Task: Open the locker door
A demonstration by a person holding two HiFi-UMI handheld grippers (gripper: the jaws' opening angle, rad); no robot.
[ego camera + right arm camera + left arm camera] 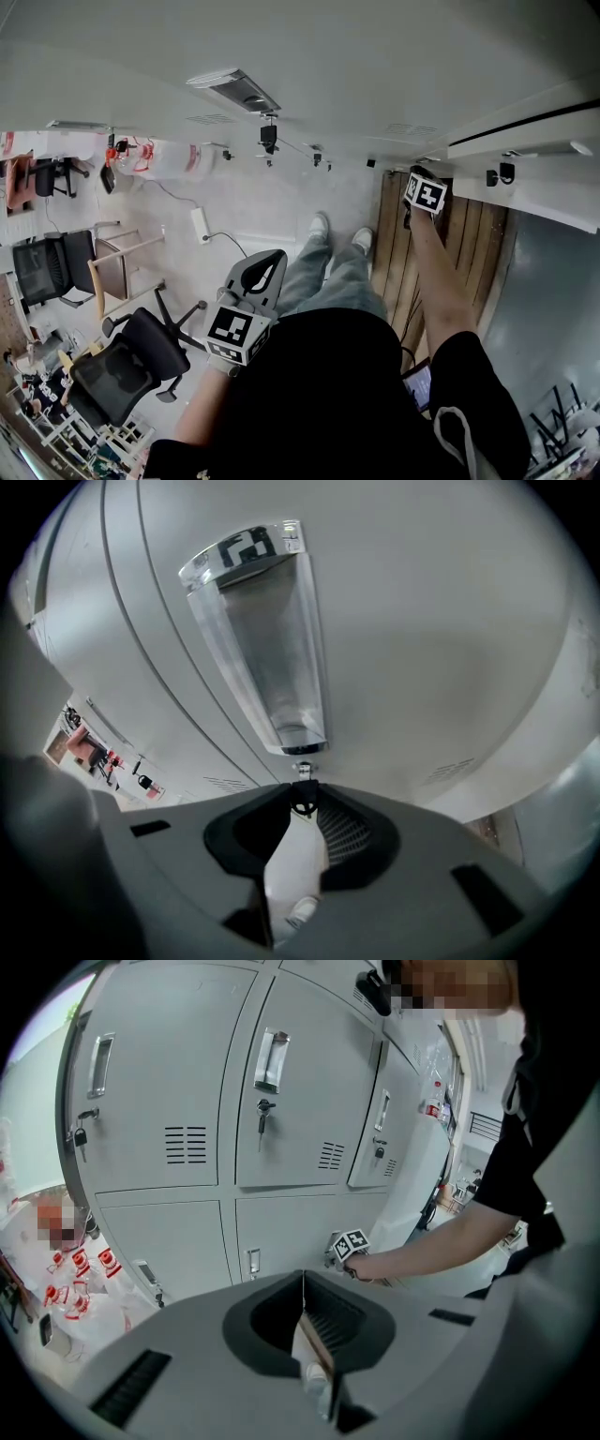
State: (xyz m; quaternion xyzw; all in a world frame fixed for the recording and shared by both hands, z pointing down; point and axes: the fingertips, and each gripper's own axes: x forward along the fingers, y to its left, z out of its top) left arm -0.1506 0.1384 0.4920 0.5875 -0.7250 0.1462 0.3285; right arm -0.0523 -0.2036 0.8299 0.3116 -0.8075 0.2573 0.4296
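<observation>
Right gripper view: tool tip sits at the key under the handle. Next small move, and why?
Probably twist the key to unlock. The right tool looks shut on its dark head, just below the handle, and the locker door appears closed and flush. Pulling should come only after the lock turns.

Your right arm point(439, 281) is stretched out straight, far and to the right, with the right gripper point(424, 187) at its end. Its jaws are drawn in on a small dark key point(302, 799) pinched at their tips. Your left forearm point(202, 412) is bent and kept near your body on the left. The left gripper point(265, 270) points forward, its jaws pressed flat together with nothing between them. The two grippers are well apart.
</observation>
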